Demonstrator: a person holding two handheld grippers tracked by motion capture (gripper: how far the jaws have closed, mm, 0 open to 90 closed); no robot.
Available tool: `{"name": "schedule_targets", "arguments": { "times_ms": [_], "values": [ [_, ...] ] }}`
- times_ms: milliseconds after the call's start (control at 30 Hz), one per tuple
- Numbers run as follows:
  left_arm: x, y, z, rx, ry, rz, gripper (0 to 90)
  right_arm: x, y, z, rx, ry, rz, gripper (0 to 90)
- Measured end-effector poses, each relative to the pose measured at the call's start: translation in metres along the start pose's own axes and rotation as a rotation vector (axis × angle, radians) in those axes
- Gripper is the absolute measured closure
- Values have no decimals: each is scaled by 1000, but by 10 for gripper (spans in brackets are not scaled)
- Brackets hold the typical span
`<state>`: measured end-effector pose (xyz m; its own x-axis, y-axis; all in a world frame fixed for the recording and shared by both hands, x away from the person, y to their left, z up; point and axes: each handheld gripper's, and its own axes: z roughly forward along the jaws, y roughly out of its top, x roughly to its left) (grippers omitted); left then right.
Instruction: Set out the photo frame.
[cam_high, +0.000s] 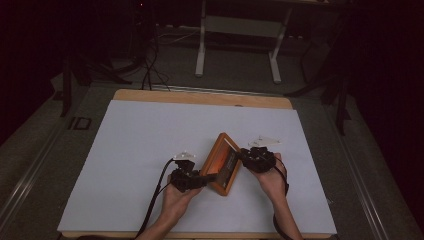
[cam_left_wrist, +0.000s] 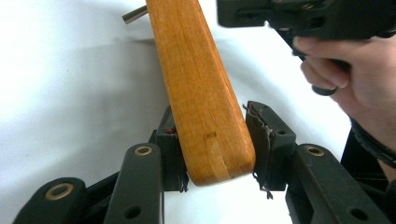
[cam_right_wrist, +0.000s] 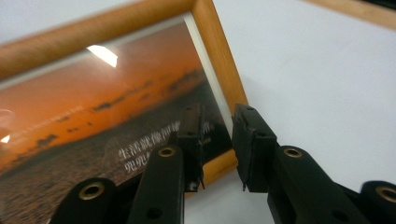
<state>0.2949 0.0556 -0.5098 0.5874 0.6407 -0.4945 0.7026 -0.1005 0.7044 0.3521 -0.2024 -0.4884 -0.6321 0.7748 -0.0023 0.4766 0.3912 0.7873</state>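
Observation:
A wooden picture frame (cam_high: 222, 162) with an orange sunset print stands tilted on its edge on the white sheet (cam_high: 150, 135). My left gripper (cam_high: 202, 179) is at its near lower corner. In the left gripper view both pads press the frame's wooden rail (cam_left_wrist: 201, 93), so the left gripper (cam_left_wrist: 215, 135) is shut on it. My right gripper (cam_high: 242, 156) is at the frame's right side. In the right gripper view the right gripper (cam_right_wrist: 217, 126) is open: one jaw lies in front of the glass (cam_right_wrist: 93, 116), the other past the side rail, and neither pad presses.
The white sheet covers a wooden table whose far edge (cam_high: 200, 96) shows at the back. Beyond it stand a white-legged stand (cam_high: 240, 30) and floor cables (cam_high: 150, 65). A small metal peg (cam_left_wrist: 134, 14) sticks out behind the frame. The person's right hand (cam_left_wrist: 345, 70) is close by.

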Motion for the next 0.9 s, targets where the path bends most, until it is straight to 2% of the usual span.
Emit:
{"name": "schedule_targets", "arguments": {
  "times_ms": [100,167,233,467,567,833,900],
  "values": [
    [-3,3,2,2,1,8,625,-2,3,-11,-25,-4,-5,720],
    [-4,6,4,5,5,13,635,-4,5,-22,-60,8,10,718],
    [-5,8,5,5,6,18,638,-5,6,-26,-78,17,16,718],
    [-8,17,7,44,-6,78,650,-5,13,-49,-143,20,10,702],
    [-9,20,7,56,-14,107,657,-7,14,-53,-159,20,16,702],
    [-17,29,3,101,-19,229,685,-8,14,-54,-164,9,19,703],
    [-16,31,2,108,-22,233,688,-7,15,-56,-171,9,16,693]
  ]
}}
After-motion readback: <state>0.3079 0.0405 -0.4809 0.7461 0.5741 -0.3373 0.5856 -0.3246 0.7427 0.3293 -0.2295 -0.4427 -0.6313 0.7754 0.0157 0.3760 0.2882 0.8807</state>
